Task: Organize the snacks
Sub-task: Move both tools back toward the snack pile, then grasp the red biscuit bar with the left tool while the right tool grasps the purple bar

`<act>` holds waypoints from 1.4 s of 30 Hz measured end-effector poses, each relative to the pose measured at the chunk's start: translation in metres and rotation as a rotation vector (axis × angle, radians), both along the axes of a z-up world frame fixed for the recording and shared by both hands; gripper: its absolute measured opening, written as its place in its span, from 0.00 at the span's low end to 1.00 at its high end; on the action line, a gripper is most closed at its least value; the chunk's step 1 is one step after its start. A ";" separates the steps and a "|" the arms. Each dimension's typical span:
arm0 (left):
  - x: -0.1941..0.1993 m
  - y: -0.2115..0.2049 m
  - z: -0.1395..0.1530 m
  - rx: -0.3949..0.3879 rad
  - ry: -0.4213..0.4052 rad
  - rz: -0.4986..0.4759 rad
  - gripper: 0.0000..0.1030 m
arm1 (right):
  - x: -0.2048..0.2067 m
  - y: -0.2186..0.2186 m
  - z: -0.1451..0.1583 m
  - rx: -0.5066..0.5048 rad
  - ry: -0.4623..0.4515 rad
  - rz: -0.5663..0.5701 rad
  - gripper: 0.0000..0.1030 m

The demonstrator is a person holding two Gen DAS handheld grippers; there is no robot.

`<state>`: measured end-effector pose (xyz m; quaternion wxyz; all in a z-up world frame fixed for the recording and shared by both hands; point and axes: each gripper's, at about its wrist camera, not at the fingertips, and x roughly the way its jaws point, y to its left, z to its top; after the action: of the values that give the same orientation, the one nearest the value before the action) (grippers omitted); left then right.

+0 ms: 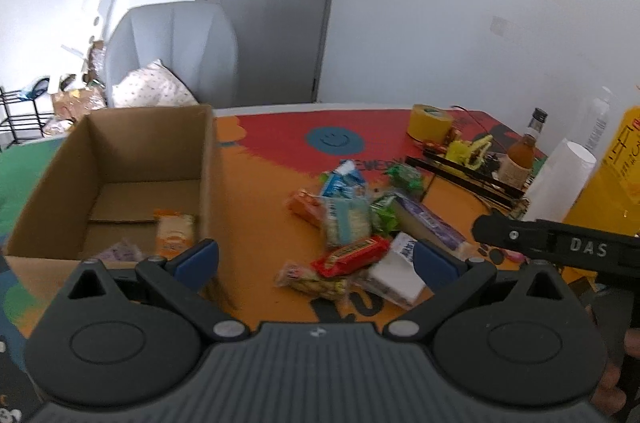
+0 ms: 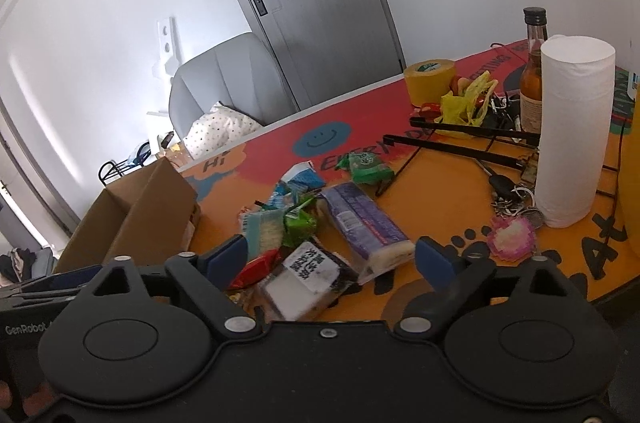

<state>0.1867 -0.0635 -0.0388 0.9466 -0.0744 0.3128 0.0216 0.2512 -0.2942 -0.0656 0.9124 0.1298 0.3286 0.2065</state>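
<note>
A heap of wrapped snacks lies on the colourful table mat (image 1: 280, 151). In it are a red bar (image 1: 352, 255), a white-and-dark packet (image 2: 308, 275), a long purple pack (image 2: 368, 223), a pale blue pack (image 1: 346, 223) and green packets (image 2: 364, 167). An open cardboard box (image 1: 120, 183) stands left of the heap, with an orange-and-white snack (image 1: 174, 233) and a purple one (image 1: 120, 251) inside. My left gripper (image 1: 316, 259) is open, low between box and heap, and nothing is gripped. My right gripper (image 2: 328, 257) is open and straddles the white-and-dark packet without its pads touching it.
At the back right stand a yellow tape roll (image 2: 430, 79), a brown bottle (image 2: 532, 75), a paper towel roll (image 2: 574, 131) and a black wire rack (image 2: 460, 139). Keys (image 2: 512, 199) and a pink trinket (image 2: 512, 237) lie near the towel roll. A grey chair (image 1: 172, 51) is behind the table.
</note>
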 end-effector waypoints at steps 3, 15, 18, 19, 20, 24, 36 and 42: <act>0.004 -0.006 -0.005 -0.013 0.002 -0.012 0.98 | 0.005 -0.005 -0.005 0.005 0.006 -0.003 0.80; 0.035 -0.023 -0.033 -0.017 0.044 -0.006 0.77 | 0.029 -0.019 -0.028 0.043 0.053 -0.010 0.76; 0.043 -0.024 -0.035 -0.013 0.042 -0.010 0.77 | 0.036 -0.020 -0.031 0.045 0.057 -0.007 0.75; 0.046 -0.025 -0.036 -0.012 0.042 -0.017 0.77 | 0.038 -0.020 -0.032 0.043 0.057 -0.005 0.75; 0.048 -0.026 -0.037 -0.010 0.043 -0.020 0.77 | 0.040 -0.019 -0.033 0.041 0.056 -0.004 0.75; 0.062 -0.027 -0.046 -0.009 0.063 -0.022 0.77 | 0.050 -0.016 -0.037 0.037 0.060 0.002 0.75; 0.082 -0.017 -0.071 -0.103 0.126 -0.038 0.57 | 0.072 0.002 -0.047 0.003 0.063 0.026 0.75; 0.082 -0.014 -0.069 -0.115 0.133 -0.048 0.38 | 0.079 0.012 -0.054 -0.032 0.074 0.039 0.75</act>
<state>0.2687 -0.0775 -0.1083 0.9182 -0.1194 0.3775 -0.0143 0.3303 -0.2824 -0.1192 0.8974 0.1165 0.3679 0.2139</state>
